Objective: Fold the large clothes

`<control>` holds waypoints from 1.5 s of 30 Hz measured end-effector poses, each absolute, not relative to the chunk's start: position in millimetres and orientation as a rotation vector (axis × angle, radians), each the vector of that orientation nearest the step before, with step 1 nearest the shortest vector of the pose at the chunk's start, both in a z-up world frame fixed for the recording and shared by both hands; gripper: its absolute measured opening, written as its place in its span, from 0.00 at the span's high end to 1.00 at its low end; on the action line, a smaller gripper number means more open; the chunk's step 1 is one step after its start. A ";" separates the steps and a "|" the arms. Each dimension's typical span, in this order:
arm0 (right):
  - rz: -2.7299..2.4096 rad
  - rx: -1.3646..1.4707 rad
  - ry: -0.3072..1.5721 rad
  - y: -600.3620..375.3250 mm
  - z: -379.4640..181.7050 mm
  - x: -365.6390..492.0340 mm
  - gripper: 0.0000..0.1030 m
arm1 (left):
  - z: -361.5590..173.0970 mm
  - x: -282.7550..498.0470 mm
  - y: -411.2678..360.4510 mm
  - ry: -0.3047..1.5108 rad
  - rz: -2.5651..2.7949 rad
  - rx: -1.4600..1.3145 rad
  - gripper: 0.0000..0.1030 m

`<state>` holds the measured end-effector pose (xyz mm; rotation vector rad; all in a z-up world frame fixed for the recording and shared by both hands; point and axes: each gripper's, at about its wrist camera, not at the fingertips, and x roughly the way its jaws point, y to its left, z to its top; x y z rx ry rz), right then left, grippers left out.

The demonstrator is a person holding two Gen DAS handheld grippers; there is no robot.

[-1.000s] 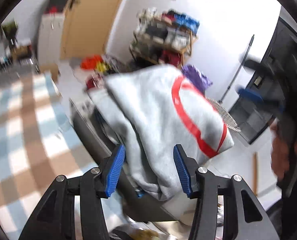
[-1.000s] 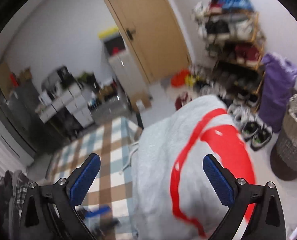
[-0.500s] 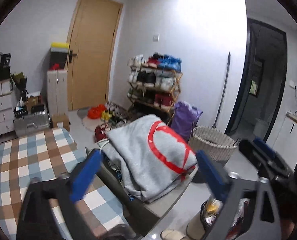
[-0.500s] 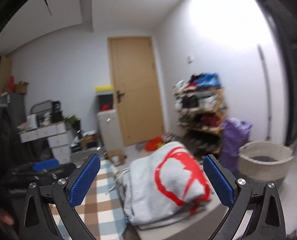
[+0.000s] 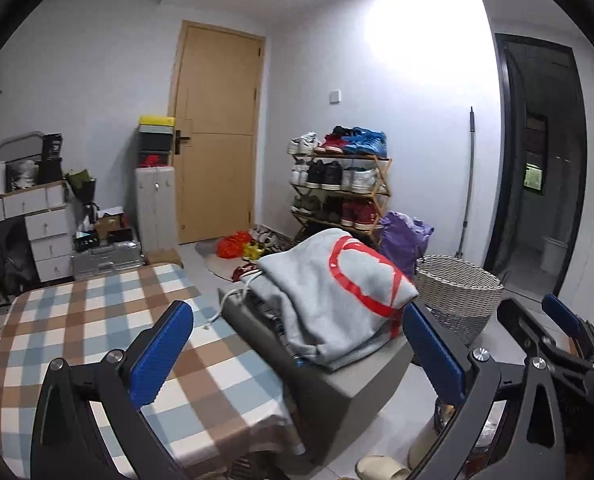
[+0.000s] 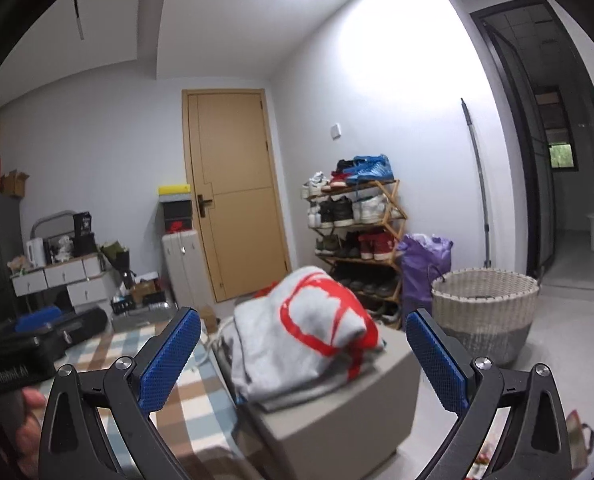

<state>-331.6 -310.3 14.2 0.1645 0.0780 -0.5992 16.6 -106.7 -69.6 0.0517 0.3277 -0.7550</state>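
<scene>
my left gripper point(image 5: 297, 348) stands as wide as it goes, its blue pads point(image 5: 161, 354) spread far apart with nothing pinched between them. my right gripper point(image 6: 299, 356) is spread just as wide and holds nothing either. both point roughly level into the room, well back from the clothes.

past the fingers, the folded grey sweatshirt point(image 5: 333, 296) with its red looping print lies on top of a grey box-shaped stool point(image 5: 337, 392), over a darker layer of cloth whose edge shows underneath. a white drawstring point(image 5: 233, 300) hangs from it toward the table. the stool stands just beside the table with the checked cloth point(image 5: 97, 344) in blue, brown and white, at its far right corner as i see it from the left wrist.

in the left wrist view my right gripper shows at the right edge, dark with a blue pad. in the right wrist view my left hand point(image 6: 25, 420) grips its tool at the lower left.

behind the stool stands a woven laundry basket point(image 5: 457, 292), with a purple bag point(image 5: 405, 240) next to it and a wooden shoe rack point(image 5: 341, 192) full of shoes against the wall. a tan door point(image 5: 217, 136) is closed, and white drawers point(image 5: 45, 224) stand to the left.
</scene>
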 end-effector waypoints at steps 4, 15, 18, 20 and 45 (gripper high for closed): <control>-0.587 0.156 0.095 -298.0 3.3 -337.8 0.00 | -79.0 18.5 -100.9 0.351 -0.749 0.020 0.01; -0.608 0.108 0.099 -272.3 -2.0 -346.8 0.00 | -92.5 10.8 -108.3 0.360 -0.747 0.011 0.01; -0.614 0.117 0.092 -273.3 -1.4 -350.3 0.00 | -90.3 9.0 -110.5 0.354 -0.741 0.011 0.01; -0.613 0.123 0.090 -274.0 -0.8 -352.7 0.00 | -89.0 8.9 -110.3 0.356 -0.745 0.007 0.01; -0.621 0.097 0.062 -269.3 3.3 -361.4 0.00 | -79.1 -1.6 -112.6 0.342 -0.766 0.009 0.01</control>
